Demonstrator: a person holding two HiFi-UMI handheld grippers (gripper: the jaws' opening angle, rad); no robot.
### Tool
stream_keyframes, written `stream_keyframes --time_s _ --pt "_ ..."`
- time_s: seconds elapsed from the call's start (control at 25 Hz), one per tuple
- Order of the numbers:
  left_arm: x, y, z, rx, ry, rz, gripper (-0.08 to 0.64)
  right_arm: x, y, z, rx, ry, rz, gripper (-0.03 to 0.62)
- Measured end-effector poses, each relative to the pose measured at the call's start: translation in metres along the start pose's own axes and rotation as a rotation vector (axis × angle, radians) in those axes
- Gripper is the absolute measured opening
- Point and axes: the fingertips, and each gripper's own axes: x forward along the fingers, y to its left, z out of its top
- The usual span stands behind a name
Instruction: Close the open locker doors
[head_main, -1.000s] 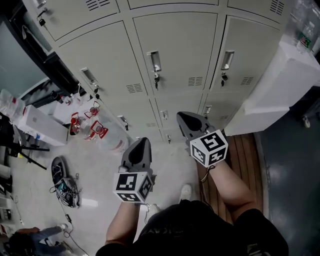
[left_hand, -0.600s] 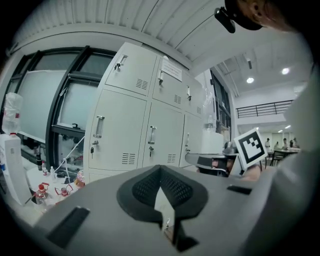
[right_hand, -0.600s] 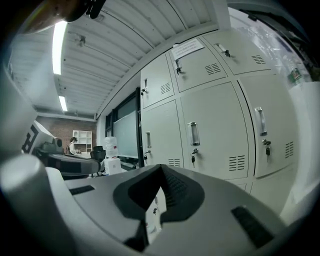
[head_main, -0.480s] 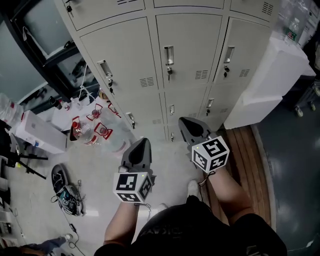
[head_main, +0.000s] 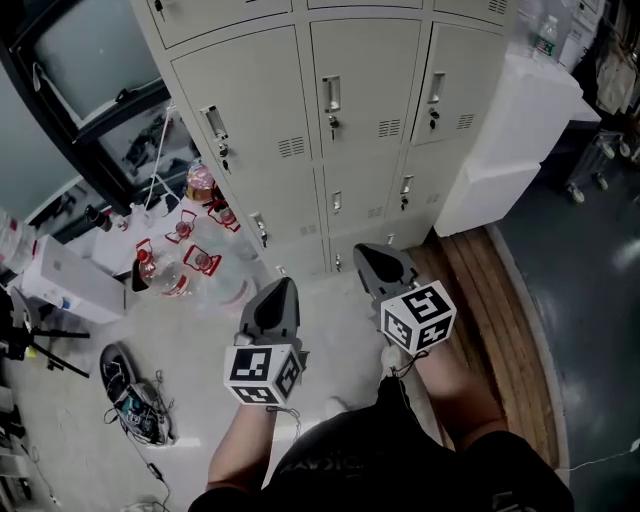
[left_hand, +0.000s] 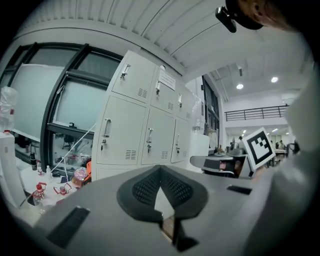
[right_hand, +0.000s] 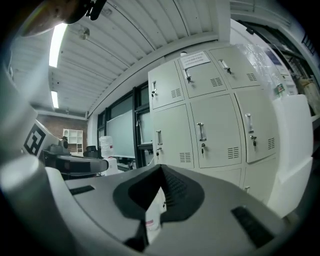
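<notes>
Ahead of your tongs: the locker bank (head_main: 365, 70) stands well apart from both tips, and every door you can see on it lies flush in its frame.
Left tongs (head_main: 283, 288): clenched, with the pads pressed together and nothing between them. The tip points toward the foot of the bank's left column.
Right tongs (head_main: 366, 253): also clenched on nothing. You hold them nearer the bank than your left pair, with the tip aimed at the low doors (head_main: 338, 203) of the centre column.
Between your tongs: a clear gap. The two pairs sit side by side without touching, their marker cubes turned up toward you.
Tall doors above the tips: three in a row, the centre door (head_main: 365, 90) straight ahead of the gap between your tongs. Each has an upright handle, a lock under it and vent slots.
Left of your left tongs: clear water jugs with red handles (head_main: 185, 260) stand on the floor (head_main: 200, 340) by the bank's left end, near the tip but apart from it.
Right of your right tongs: white foam boxes (head_main: 515, 120) are stacked against the bank's right end. A wooden platform (head_main: 495, 320) runs under that arm and off to its right.
Behind and left of your left tongs: a pair of shoes (head_main: 135, 400) lies on the floor, well apart from the tip.
</notes>
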Motion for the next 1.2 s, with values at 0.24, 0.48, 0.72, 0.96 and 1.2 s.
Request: stream_keyframes --time_s 0.24,0.48,0.72,0.96,1.2 --pt "-0.031 -0.001 -0.004 -0.008 -0.012 -0.020 0.005 -0.021 0.031 -0.002 -0.017 0.003 -0.013 0.000" --pt "-0.043 -0.005 -0.001 -0.019 -0.031 -0.022 0.003 -0.032 0.046 0.001 -0.045 0.011 -0.004 0.000" --pt "-0.040 -0.013 0.002 -0.018 -0.043 -0.021 0.003 -0.040 0.042 0.003 -0.047 0.009 0.001 0.000" --pt "-0.035 -0.018 0.008 -0.018 -0.052 -0.020 0.005 -0.044 0.036 0.007 -0.044 -0.002 0.001 0.000" --pt "-0.035 -0.022 0.005 -0.014 -0.043 -0.019 0.005 -0.048 0.034 0.005 -0.036 0.000 0.004 0.000"
